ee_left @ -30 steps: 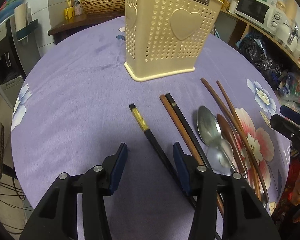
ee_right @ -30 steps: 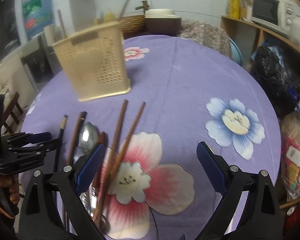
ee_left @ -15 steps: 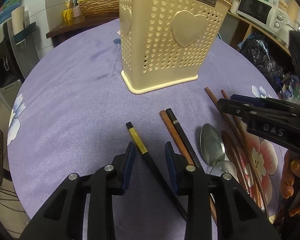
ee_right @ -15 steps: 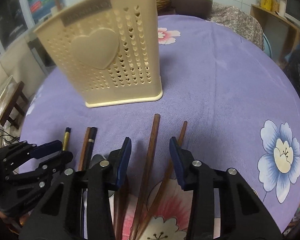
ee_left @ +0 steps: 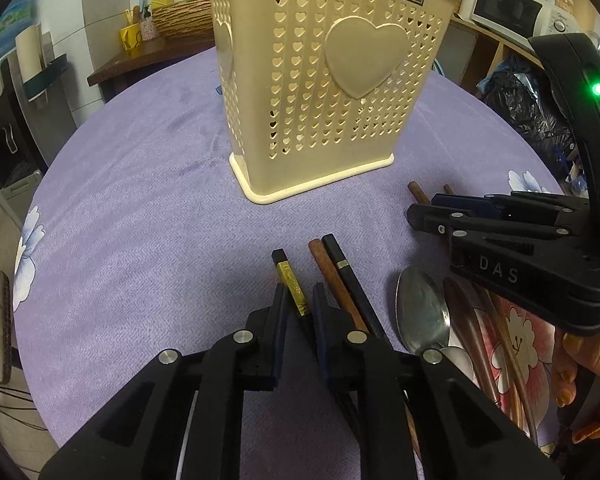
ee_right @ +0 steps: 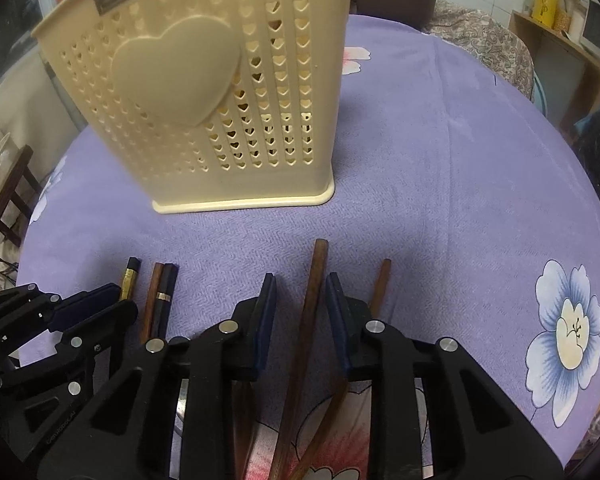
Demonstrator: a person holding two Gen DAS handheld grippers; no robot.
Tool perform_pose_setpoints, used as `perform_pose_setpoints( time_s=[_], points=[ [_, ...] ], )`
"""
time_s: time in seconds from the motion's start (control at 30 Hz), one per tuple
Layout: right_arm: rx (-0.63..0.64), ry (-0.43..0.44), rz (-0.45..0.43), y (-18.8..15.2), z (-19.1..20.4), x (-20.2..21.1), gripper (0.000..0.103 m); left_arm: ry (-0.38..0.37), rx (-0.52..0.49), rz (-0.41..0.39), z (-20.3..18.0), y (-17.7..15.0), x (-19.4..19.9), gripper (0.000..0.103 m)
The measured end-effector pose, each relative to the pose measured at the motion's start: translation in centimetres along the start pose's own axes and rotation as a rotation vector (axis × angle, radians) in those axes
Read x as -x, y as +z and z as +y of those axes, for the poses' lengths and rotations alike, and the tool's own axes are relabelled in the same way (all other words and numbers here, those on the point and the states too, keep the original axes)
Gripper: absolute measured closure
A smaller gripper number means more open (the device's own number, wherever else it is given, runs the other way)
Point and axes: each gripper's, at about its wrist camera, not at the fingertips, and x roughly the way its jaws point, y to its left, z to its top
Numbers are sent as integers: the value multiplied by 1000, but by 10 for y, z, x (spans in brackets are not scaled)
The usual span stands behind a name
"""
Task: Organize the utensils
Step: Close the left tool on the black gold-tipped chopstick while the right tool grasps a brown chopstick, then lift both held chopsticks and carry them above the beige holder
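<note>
Purple woven cloth with printed flowers (ee_left: 140, 208) covers the round table and carries everything. Largest on it is the cream plastic utensil holder with heart-shaped holes and a raised heart (ee_left: 320, 92), standing upright at the far middle, apart from the utensils lying nearer. The left gripper (ee_left: 298, 308) reaches over the near edge, its jaws closing around the black chopstick with a gold band (ee_left: 290, 286); a narrow gap shows on either side of the stick, so the pads do not visibly press it. The right gripper (ee_right: 300, 300) comes in from the right, and in the left wrist view its black body covers the far ends of the utensils on that side. Its jaws are closing too, astride the long dark brown wooden chopstick (ee_right: 312, 304), with clear cloth between stick and each pad. Just right of it lies the thinner reddish-brown chopstick (ee_right: 380, 288), partly under the right finger. Between the two grippers lie a brown chopstick and a black chopstick with a silver ring (ee_left: 340, 276), side by side and touching, then a steel spoon (ee_left: 420, 312), bowl upward, beside a dark wooden spoon (ee_left: 466, 320). A person's fingers (ee_left: 576, 360) show at the right edge.
</note>
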Motion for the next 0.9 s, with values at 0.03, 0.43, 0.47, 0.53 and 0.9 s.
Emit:
perform_pose_setpoints(
  time_s=[0.03, 0.43, 0.47, 0.53, 0.9],
  points=[
    [6, -7, 0, 0, 1, 0, 79, 0, 0, 1, 0, 1, 0, 90],
    [32, -19, -14, -4, 7, 2, 93, 32, -47, -2, -11, 3, -3, 93],
    [34, -19, -16, -4, 7, 2, 93, 32, -47, -2, -11, 4, -3, 93],
    [34, -16, -20, -6, 9, 3, 93, 34, -48, -5, -11, 3, -3, 94],
    [-30, 52, -76, -4, -10, 22, 95, 2, -17, -30, -4, 6, 3, 95]
  ],
)
